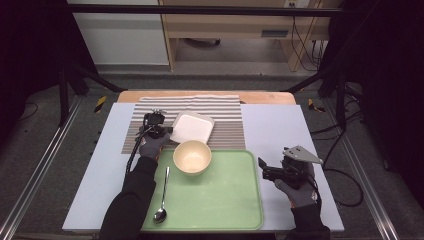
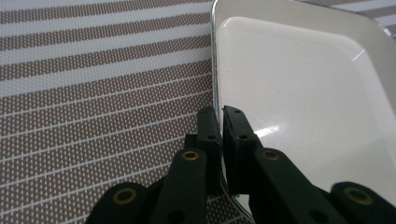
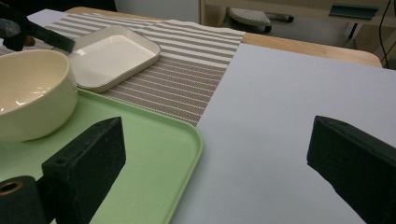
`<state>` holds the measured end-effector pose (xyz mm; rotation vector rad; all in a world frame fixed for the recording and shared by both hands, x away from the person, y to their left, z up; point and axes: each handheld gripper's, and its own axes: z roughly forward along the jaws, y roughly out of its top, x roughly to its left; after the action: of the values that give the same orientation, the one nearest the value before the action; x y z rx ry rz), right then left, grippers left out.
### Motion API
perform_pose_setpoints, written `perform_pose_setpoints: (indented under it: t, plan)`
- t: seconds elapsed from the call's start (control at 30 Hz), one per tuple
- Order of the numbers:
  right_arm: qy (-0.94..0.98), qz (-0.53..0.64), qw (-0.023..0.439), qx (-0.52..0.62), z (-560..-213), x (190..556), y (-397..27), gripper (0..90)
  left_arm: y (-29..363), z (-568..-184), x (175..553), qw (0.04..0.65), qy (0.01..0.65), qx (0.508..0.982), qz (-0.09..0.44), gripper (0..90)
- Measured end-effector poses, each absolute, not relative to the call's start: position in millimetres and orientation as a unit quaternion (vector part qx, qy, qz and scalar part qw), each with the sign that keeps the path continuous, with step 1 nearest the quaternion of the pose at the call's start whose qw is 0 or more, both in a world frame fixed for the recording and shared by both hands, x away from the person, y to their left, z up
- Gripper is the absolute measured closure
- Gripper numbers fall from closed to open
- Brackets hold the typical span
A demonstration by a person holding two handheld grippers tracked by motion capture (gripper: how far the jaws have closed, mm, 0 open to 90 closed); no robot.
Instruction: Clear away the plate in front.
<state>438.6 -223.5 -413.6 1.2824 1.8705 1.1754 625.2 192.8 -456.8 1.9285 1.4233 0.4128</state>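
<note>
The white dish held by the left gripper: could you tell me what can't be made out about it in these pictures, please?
- Left gripper view: the dish's right and lower parts are cut off by the frame; the left gripper's jaws cover the pinched stretch of rim.
- High view: the near left corner is hidden behind the hand and gripper.
- Right gripper view: the bowl hides the dish's near left corner.

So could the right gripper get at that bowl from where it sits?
Probably yes. The right gripper is open, holds nothing and points toward the bowl. Between them lies bare green tray. The spoon lies beyond the bowl, and the left gripper is clamped on the white dish.
</note>
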Motion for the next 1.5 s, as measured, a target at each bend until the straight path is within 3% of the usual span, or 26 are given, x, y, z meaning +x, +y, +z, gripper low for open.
perform_pose_setpoints:
  t: [0.7, 1.5]
  plan:
    - [0.7, 0.439, 0.291, 0.482, -413, 438, -224, 4.5, 199, -431, 617, 0.386, 0.542, 0.716, 0.213, 88.4]
    - [0.697, 0.441, 0.295, 0.483, -410, 437, -227, 4.5, 208, -358, 588, 0.451, 0.512, 0.688, 0.248, 88.3]
